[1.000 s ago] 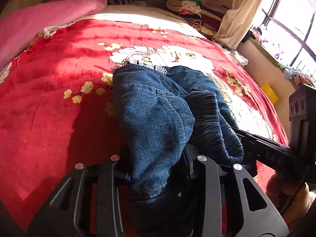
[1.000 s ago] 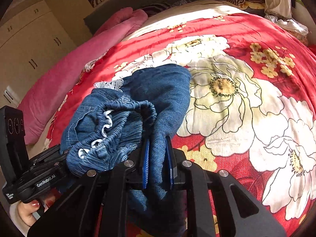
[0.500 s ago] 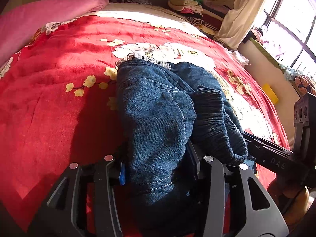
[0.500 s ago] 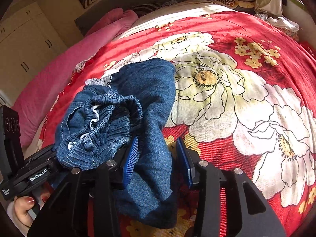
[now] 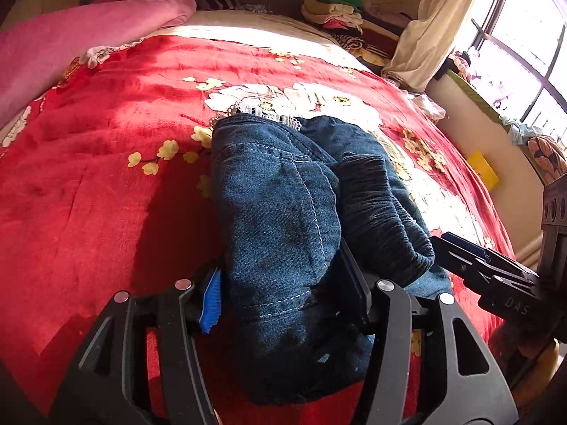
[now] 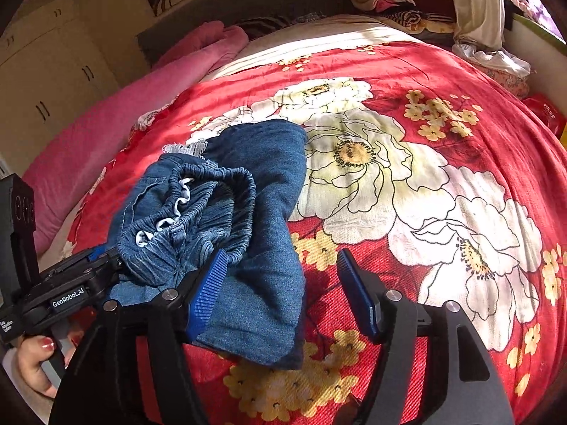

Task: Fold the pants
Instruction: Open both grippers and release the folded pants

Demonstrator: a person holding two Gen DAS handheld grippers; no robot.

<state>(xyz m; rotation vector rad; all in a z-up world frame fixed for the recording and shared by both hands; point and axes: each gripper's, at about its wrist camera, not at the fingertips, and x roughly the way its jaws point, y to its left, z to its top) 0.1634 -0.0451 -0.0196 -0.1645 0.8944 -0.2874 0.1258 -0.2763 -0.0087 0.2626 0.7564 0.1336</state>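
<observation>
Dark blue denim pants [image 5: 276, 212] lie folded in a bundle on the red floral bedspread [image 5: 88, 177], elastic waistband [image 6: 198, 209] on top toward the left. My left gripper [image 5: 283, 290] straddles the near end of the bundle; its jaws are opening and the blue left pad [image 5: 211, 297] stands just off the cloth. My right gripper [image 6: 283, 294] is opening too: the folded pants [image 6: 262, 184] rest against its left pad [image 6: 209, 290], while the right pad [image 6: 358, 297] hangs free over the bedspread [image 6: 425, 177]. Each gripper shows in the other's view, left gripper [image 6: 71, 290] and right gripper [image 5: 478, 265].
A pink blanket [image 5: 88, 35] runs along the bed's left side. Stacked clothes [image 5: 333, 10] sit at the far end beside a pale curtain [image 5: 425, 35] and a window [image 5: 524, 35]. Cream cupboards [image 6: 46, 81] stand at far left. A hand [image 6: 35, 361] holds the left gripper's handle.
Both pairs of jaws have widened. The right gripper, earlier clamped on the folded leg, has let it go and drawn back a little. The pants lie where they were.
</observation>
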